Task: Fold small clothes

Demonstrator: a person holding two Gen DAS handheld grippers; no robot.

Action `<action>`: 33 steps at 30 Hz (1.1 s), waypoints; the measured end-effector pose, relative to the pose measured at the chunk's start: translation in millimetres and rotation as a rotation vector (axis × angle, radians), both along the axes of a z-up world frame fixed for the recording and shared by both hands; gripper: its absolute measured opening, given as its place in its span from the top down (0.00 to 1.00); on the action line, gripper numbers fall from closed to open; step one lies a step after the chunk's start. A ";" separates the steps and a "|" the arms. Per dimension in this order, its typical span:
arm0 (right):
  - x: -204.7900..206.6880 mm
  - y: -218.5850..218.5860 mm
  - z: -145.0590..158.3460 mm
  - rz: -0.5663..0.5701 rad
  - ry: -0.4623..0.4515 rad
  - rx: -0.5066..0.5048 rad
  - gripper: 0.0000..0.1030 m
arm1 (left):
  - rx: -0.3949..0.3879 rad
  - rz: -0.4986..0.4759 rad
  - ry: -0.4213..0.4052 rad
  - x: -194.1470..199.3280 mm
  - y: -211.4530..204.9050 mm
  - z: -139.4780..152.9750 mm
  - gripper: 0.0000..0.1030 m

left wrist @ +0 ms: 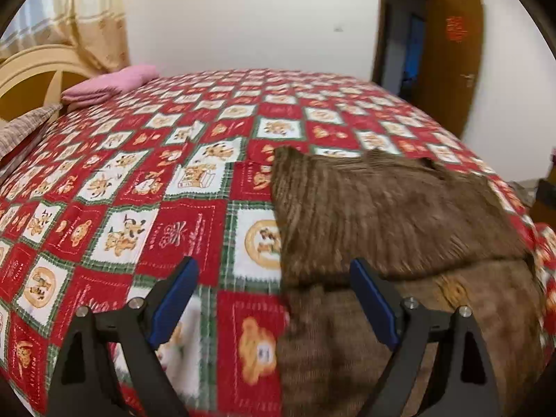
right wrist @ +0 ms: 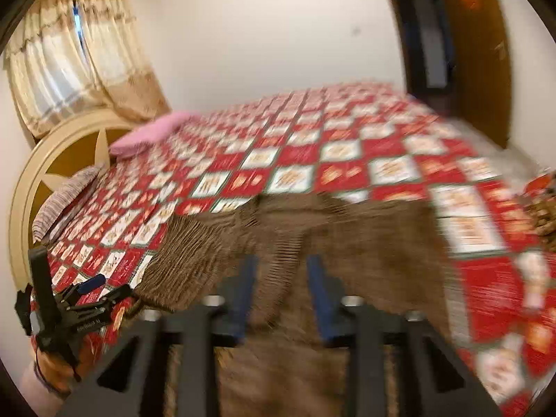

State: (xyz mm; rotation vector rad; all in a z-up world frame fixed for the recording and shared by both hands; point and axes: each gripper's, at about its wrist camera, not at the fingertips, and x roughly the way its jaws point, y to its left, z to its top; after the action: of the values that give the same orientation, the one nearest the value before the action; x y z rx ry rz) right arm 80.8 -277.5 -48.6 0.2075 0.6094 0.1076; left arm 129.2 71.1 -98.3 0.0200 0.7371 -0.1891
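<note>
A brown ribbed knitted garment [left wrist: 389, 215] lies on the red patterned bed cover, with its upper part folded over the lower part. My left gripper [left wrist: 274, 267] is open and empty, above the garment's left edge. In the blurred right wrist view the same garment [right wrist: 312, 229] spreads in front of my right gripper [right wrist: 281, 264], which is open with a narrower gap and holds nothing. The left gripper [right wrist: 87, 288] shows at the lower left of that view, by the garment's left edge.
The red, white and green patterned bed cover [left wrist: 146, 187] fills the bed. A folded pink cloth [left wrist: 107, 83] and a striped pillow [left wrist: 24, 132] lie by the cream headboard [left wrist: 31, 69]. An open brown door [left wrist: 451, 55] stands at the far right.
</note>
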 end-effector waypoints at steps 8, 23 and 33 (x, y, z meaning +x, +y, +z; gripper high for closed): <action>-139.6 -60.7 26.3 -0.148 0.012 -0.081 0.39 | -0.003 -0.040 -0.008 -48.7 13.6 10.3 0.12; -249.6 -39.6 -60.3 -0.038 0.313 0.004 0.46 | 0.095 -0.243 -0.037 -126.2 -11.1 7.0 0.10; -253.6 -34.2 -111.6 -0.031 0.477 0.077 0.66 | 0.054 -0.223 -0.045 -131.8 6.4 13.3 0.10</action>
State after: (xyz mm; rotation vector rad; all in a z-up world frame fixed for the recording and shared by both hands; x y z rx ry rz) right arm -172.8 -311.7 -160.1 0.3205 1.0770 0.0509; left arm -2.7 77.5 -84.9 0.1576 0.6940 -0.3805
